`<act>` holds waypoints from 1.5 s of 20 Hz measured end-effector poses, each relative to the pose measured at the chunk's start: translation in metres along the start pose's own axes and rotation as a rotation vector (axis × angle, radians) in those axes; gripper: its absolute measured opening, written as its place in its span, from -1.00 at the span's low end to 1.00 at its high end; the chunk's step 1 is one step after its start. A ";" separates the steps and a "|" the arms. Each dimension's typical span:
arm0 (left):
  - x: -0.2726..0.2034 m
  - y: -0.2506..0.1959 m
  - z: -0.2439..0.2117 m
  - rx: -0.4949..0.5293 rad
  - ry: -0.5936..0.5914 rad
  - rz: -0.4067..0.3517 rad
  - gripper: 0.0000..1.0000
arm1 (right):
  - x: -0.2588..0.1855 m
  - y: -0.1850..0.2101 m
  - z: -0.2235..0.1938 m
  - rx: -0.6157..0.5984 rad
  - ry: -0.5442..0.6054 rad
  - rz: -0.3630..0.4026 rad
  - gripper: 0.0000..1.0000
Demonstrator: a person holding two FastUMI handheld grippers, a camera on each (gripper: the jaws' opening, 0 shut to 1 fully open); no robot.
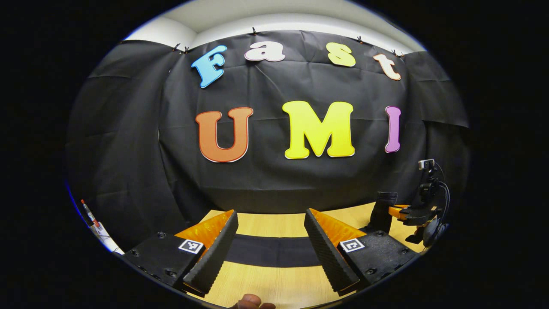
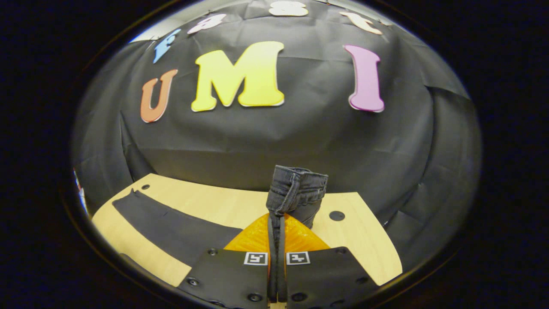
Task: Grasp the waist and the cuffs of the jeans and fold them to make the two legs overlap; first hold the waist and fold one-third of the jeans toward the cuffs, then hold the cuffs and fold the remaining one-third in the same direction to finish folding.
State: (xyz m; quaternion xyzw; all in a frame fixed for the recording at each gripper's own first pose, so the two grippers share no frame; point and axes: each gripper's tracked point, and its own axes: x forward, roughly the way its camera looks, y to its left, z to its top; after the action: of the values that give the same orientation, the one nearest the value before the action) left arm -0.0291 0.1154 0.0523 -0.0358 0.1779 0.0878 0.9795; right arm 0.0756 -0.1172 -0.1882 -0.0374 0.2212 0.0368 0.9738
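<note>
Your right gripper [image 2: 276, 231] pinches the jeans' waist [image 2: 296, 193] above the table [image 2: 364, 240]; your left gripper [image 1: 270, 240] gapes wide.

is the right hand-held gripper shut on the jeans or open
Shut on the jeans: in the right gripper view the right hand-held gripper has both fingers pressed together on the denim waist, lifted above the table.

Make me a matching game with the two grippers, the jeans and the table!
Things:
1. left gripper
2. right gripper
3. jeans
4. table

States:
A. light wood
B. jaws apart, holding nothing
C. dark cloth, one end pinched and lifted
D. jaws closed on cloth

Pairs: 1-B, 2-D, 3-C, 4-A
</note>
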 end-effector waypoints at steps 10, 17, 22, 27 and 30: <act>-0.025 0.051 -0.013 -0.002 0.043 0.126 0.99 | -0.032 0.026 0.000 -0.044 -0.049 0.142 -0.98; -0.041 0.081 -0.012 0.026 0.065 0.213 0.99 | -0.014 0.128 -0.024 -0.050 -0.007 0.284 -0.98; -0.040 0.082 -0.013 0.033 0.076 0.215 0.99 | -0.005 0.198 -0.072 -0.091 0.085 0.376 -1.00; -0.038 0.084 -0.018 0.045 0.086 0.214 0.99 | 0.003 0.231 -0.127 -0.145 0.200 0.403 -0.97; -0.035 0.084 -0.020 0.050 0.084 0.211 0.99 | 0.007 0.237 -0.150 -0.170 0.264 0.409 -0.98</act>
State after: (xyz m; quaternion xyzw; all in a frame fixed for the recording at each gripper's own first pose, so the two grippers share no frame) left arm -0.0835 0.1901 0.0431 0.0039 0.2239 0.1845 0.9570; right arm -0.0035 0.1057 -0.3391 -0.0779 0.3453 0.2462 0.9022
